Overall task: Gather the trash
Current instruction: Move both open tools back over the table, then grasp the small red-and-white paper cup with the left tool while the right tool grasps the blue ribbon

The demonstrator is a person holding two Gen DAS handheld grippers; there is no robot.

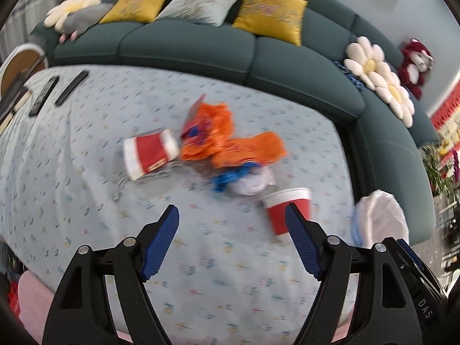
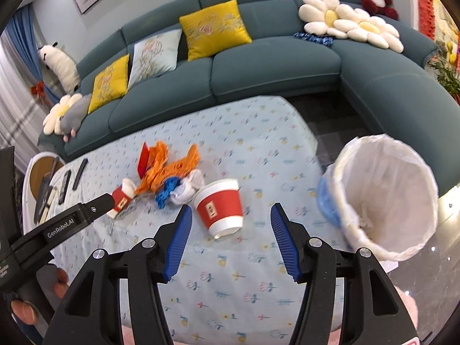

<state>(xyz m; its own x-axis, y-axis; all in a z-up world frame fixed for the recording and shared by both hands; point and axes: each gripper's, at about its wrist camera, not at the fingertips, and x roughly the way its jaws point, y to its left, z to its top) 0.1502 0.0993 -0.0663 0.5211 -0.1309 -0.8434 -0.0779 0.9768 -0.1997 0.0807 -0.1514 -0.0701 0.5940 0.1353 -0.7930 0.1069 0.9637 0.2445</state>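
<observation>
Right gripper point(image 2: 230, 238) spread wide, lined up on the tipped red-and-white paper cup point(image 2: 221, 207); left gripper point(image 1: 231, 241) gapes too, probably targeting the blurred orange wrappers point(image 1: 227, 138).

"GenRobot.AI" stood in white letters on the black arm of the left gripper point(image 2: 115, 198), reaching in well left of the right wrist view's jaws. In the left wrist view, "DAS" ran along the black body of the right gripper point(image 1: 425, 307), just right of the jaws. The label on the red paper cup point(image 2: 220, 207) between the jaws was too small to read.
</observation>
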